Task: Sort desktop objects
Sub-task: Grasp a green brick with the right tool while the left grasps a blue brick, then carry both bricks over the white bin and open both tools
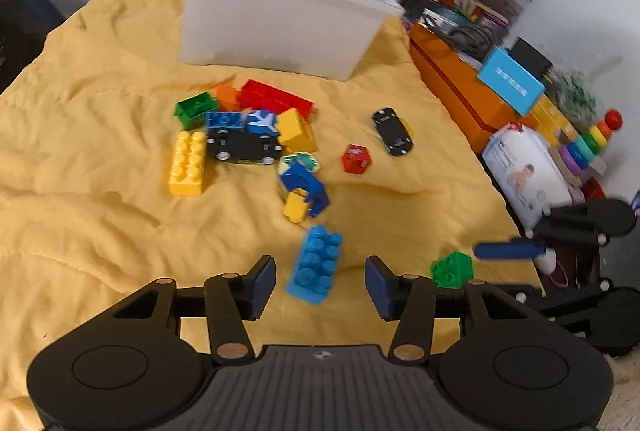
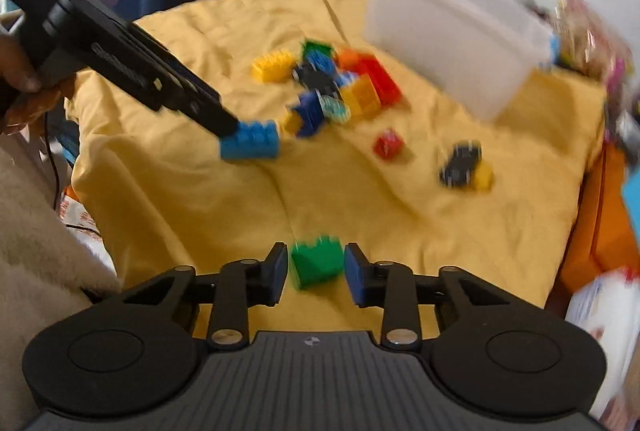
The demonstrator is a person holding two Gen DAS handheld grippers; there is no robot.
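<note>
My left gripper [image 1: 320, 281] is wide open with one light blue brick [image 1: 316, 263] lying between its fingers, untouched on either side, near the front edge of the yellow blanket [image 1: 100, 151]. My right gripper [image 2: 316, 267] is partly open around one green brick [image 2: 317, 265]; the pads sit just beside it, and I cannot tell whether they touch. That view is blurred. At the blanket's middle I count a cluster: one long red brick [image 1: 276, 97], one orange brick [image 1: 227, 96], one more green brick [image 1: 196, 108], two big yellow bricks [image 1: 187, 163], one blue arch [image 1: 306, 187] with a small yellow piece, and one black toy car chassis [image 1: 244, 147]. Apart to the right lie one small red block [image 1: 357, 159] and a second black car [image 1: 393, 132]. One white plastic bin [image 1: 280, 11] stands at the far edge.
</note>
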